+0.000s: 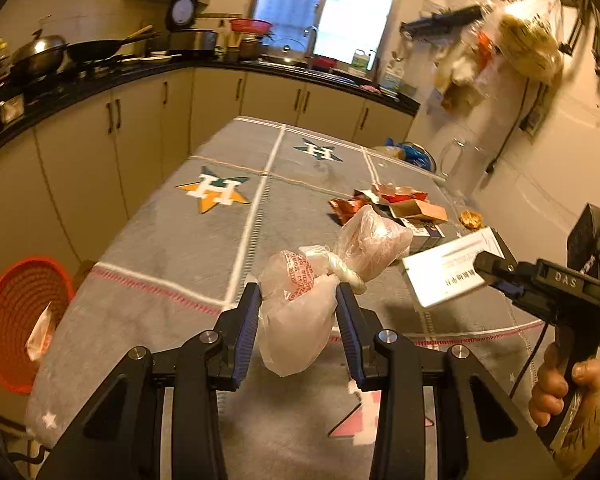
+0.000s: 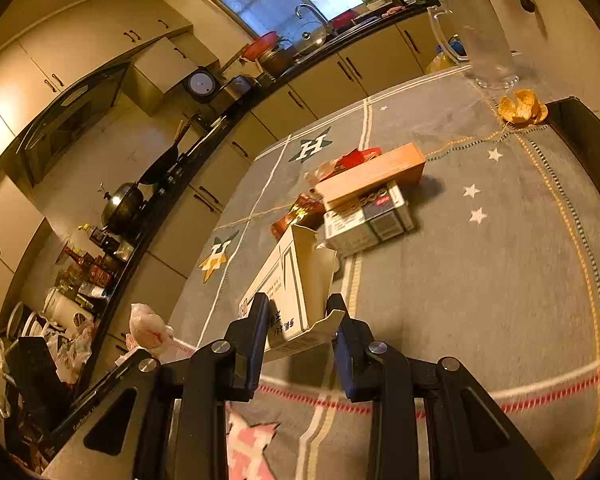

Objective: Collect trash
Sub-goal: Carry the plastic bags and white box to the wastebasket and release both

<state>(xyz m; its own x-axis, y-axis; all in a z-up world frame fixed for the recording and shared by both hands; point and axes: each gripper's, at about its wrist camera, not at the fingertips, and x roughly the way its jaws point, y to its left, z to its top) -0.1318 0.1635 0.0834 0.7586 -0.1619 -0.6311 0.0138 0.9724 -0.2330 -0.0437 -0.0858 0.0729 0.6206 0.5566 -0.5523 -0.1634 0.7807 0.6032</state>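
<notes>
Bag [image 1: 300,304] pinched in the left gripper [image 1: 297,300], knotted plastic lifted above the grey cloth [image 1: 172,240]. Right gripper [image 2: 300,320] clamps a white carton [image 2: 288,288], flap open, held over the table. More trash sits ahead: boxes [image 2: 368,200], red wrappers [image 1: 396,194], orange peel [image 2: 522,108]. Red basket [image 1: 20,320] waits off the table's left edge, 1 scrap inside.

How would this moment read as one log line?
left gripper: shut on plastic bag | right gripper: shut on white box | orange bin: beside table
</notes>
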